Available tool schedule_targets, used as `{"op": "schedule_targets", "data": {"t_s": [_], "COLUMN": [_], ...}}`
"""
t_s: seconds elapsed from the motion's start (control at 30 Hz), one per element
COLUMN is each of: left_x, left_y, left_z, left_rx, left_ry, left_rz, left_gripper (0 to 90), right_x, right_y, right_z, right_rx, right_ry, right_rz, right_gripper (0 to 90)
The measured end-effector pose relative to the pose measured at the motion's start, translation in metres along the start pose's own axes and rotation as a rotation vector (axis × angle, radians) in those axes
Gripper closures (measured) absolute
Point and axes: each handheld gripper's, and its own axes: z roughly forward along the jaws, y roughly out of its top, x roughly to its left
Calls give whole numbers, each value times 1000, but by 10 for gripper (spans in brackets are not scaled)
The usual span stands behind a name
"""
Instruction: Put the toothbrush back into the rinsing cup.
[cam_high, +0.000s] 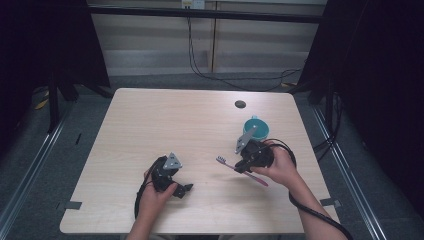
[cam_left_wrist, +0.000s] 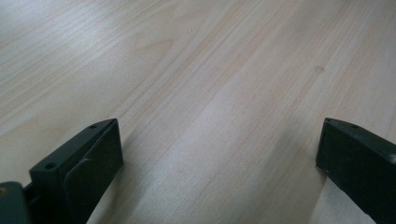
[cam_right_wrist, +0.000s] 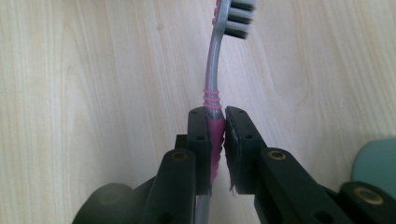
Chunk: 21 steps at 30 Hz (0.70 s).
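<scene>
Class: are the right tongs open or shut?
Shut: the right tongs pinch the pink toothbrush handle between both jaws.

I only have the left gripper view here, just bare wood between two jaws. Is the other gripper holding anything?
Observer: Yes. The right gripper has its jaws closed on the pink handle of a toothbrush.
Operator: Which way does the brush end point?
Observer: In the high view the bristle head points toward the left gripper, and the handle's tail sticks out the other side, near the right hand.
Operator: Anything nearby to drop it into?
Observer: A teal cup stands on the table just beyond the right gripper.
Operator: And my jaws?
Observer: Wide apart, with nothing between them, low over the wood.
</scene>
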Motion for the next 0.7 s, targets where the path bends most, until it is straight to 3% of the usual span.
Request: {"op": "schedule_targets", "data": {"t_s": [0.17,0.47,0.7], "left_x": [0,0,0], "left_y": [0,0,0], "left_z": [0,0,0], "left_rx": [-1,-2,0], "left_ry": [0,2,1], "left_rz": [-4,-5,-5], "left_gripper": [3,2,3], "right_x": [-2,-8,-9], "right_y": [-2,-8,-10], "right_z": [-5,-20,-28], "right_rx": [-42,-158,-206], "right_ry": [-12,-16,-22], "right_rz": [7,75,120], "right_gripper": [812,812,812]}}
